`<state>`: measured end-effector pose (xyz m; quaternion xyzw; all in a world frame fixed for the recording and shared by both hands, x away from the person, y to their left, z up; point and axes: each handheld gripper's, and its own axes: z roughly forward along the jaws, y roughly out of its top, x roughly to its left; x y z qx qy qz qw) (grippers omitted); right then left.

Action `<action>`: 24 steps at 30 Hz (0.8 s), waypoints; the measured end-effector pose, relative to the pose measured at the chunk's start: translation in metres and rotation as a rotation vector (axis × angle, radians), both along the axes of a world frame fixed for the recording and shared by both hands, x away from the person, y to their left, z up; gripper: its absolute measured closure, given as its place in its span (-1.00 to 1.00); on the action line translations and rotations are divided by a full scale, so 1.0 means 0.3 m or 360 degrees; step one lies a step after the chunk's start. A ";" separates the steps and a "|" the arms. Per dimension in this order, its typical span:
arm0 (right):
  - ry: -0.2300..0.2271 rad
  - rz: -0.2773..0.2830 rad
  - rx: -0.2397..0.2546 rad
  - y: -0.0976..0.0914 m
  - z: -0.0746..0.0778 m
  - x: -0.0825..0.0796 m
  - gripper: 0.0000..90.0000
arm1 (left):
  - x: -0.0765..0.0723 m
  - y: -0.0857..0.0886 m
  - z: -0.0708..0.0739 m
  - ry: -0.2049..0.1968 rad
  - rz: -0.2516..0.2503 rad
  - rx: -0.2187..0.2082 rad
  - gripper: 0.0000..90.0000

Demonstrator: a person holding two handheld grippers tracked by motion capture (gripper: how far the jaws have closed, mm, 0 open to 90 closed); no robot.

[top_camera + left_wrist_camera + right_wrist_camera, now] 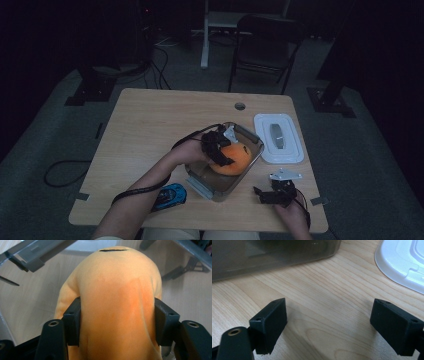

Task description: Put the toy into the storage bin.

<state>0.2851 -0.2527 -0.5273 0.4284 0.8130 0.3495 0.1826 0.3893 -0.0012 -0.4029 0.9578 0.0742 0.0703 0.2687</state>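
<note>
Left gripper [223,150] reaches down into the clear container, its jaws set on either flank of the orange plush toy [231,159]; in the left gripper view both pads lie against the soft cloth of the plush toy [117,302], which bulges up between them.

By size, the wooden table [150,125] comes first, a round cable hole near its far edge. The clear container [252,136], with grey clips on its rim, sits right of the table's middle, towards the near edge, and the toy lies inside it. The white lid [292,142] lies flat just beside the container, near the right edge. A blue toy car [170,195] rests by the near edge, left of the container.

Right gripper [260,192] rests near the near right corner, jaws wide apart with only bare wood between them [327,322], pointing towards the container wall [274,255].
</note>
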 end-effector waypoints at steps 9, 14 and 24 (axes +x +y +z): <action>0.0000 0.0000 0.0001 0.000 0.000 0.000 -0.70 | -0.017 -0.022 -0.007 0.0000 -0.0041 0.0147 -0.54; 0.0000 0.0000 0.0001 0.000 0.000 0.000 -0.70 | -0.013 -0.018 -0.005 0.0015 -0.0023 0.0138 -0.60; 0.0000 0.0000 0.0001 0.000 0.000 0.000 -0.70 | -0.011 0.019 0.013 0.0073 0.0019 0.0071 -0.64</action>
